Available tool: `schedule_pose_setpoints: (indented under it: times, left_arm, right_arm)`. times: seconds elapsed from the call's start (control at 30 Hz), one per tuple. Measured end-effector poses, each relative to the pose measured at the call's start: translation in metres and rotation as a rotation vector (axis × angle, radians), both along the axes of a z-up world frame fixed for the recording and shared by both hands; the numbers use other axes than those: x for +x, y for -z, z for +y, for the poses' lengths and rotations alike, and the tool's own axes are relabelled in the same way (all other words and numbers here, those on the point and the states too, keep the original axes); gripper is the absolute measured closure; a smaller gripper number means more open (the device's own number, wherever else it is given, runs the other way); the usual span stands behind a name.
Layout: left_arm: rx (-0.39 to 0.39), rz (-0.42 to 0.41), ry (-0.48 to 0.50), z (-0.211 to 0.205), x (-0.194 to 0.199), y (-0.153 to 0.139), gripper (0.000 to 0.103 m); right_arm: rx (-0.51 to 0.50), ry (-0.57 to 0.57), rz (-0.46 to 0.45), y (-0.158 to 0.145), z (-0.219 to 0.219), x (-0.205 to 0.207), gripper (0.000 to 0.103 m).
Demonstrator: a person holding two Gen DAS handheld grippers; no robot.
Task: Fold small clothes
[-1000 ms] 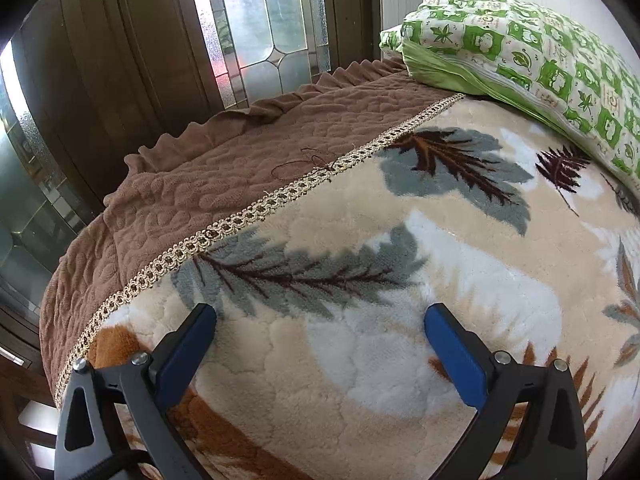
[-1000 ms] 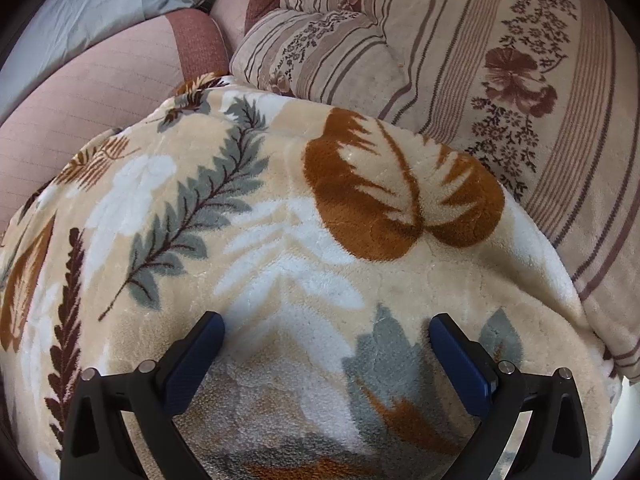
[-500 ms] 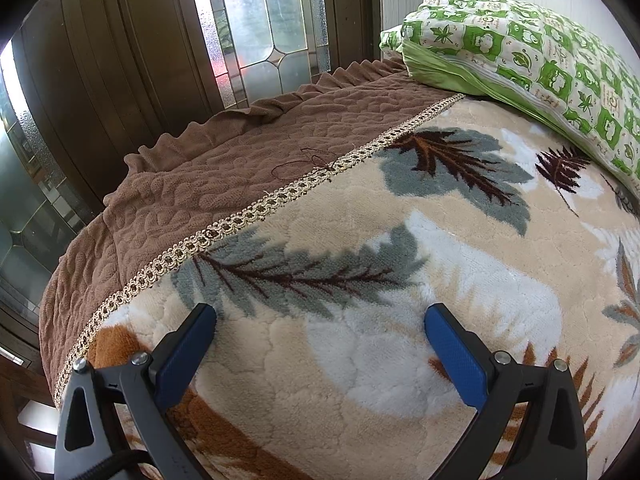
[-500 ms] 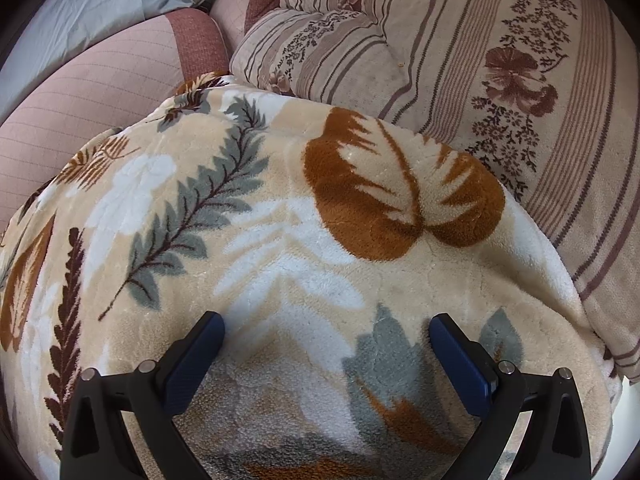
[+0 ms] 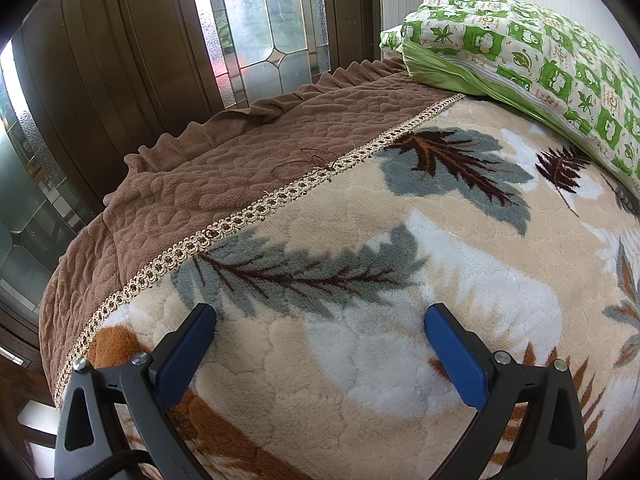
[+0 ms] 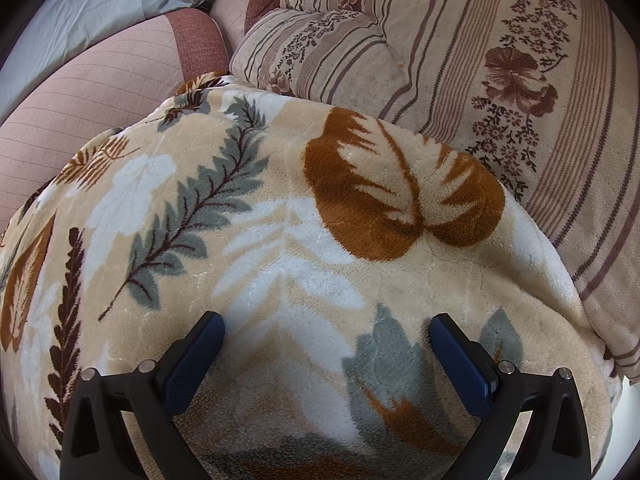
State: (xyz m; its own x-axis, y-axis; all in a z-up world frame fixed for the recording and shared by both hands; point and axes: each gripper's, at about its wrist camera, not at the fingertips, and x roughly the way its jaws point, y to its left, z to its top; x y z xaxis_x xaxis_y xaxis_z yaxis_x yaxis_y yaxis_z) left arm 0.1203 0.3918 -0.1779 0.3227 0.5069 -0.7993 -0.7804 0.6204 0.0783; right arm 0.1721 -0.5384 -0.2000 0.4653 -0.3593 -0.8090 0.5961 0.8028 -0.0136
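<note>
No small garment shows in either view. My left gripper [image 5: 320, 312] is open and empty, just above a beige fleece blanket [image 5: 460, 248] with leaf prints that covers the bed. My right gripper [image 6: 326, 322] is open and empty too, over the same leaf-print blanket [image 6: 280, 240]. The blue finger pads [image 5: 188, 348] of the left gripper and the blue finger pads [image 6: 460, 356] of the right gripper stand wide apart with only blanket between them.
A brown quilted bedspread [image 5: 192, 184] with a gold braid edge lies left of the blanket, by wooden doors with glass panes [image 5: 264, 12]. A green patterned pillow [image 5: 532, 52] lies at the far right. Striped floral cushions [image 6: 480, 60] and a pink cushion [image 6: 100, 92] border the blanket.
</note>
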Motion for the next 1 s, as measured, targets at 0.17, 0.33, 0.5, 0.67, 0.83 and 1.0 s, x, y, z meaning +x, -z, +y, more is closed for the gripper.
schedule_pose_setpoints:
  times: [0.17,0.33,0.5,0.67,0.83,1.0]
  left_arm:
    - [0.000,0.000,0.000,-0.0001,0.0002,-0.0001,0.000]
    - [-0.002,0.000,-0.001,0.0000,0.0003,-0.0007,0.000]
    - [0.000,0.001,-0.001,-0.0007,0.0008,-0.0012,0.000]
    - [0.000,0.001,-0.001,-0.0007,0.0008,-0.0012,0.000]
    - [0.000,0.001,-0.001,-0.0007,0.0008,-0.0012,0.000]
    - [0.001,0.001,-0.002,-0.0011,0.0010,-0.0012,0.000]
  right_arm:
    - [0.000,0.000,0.000,-0.0001,0.0002,-0.0001,0.000]
    - [-0.002,0.002,0.002,0.0003,0.0010,0.0007,0.000]
    - [-0.002,0.003,0.001,-0.0004,0.0019,0.0011,0.000]
    - [-0.001,0.004,0.000,-0.0022,0.0026,0.0001,0.000]
    - [-0.002,0.004,0.000,-0.0023,0.0024,-0.0002,0.000]
    - [-0.003,0.004,0.001,-0.0032,0.0024,-0.0007,0.000]
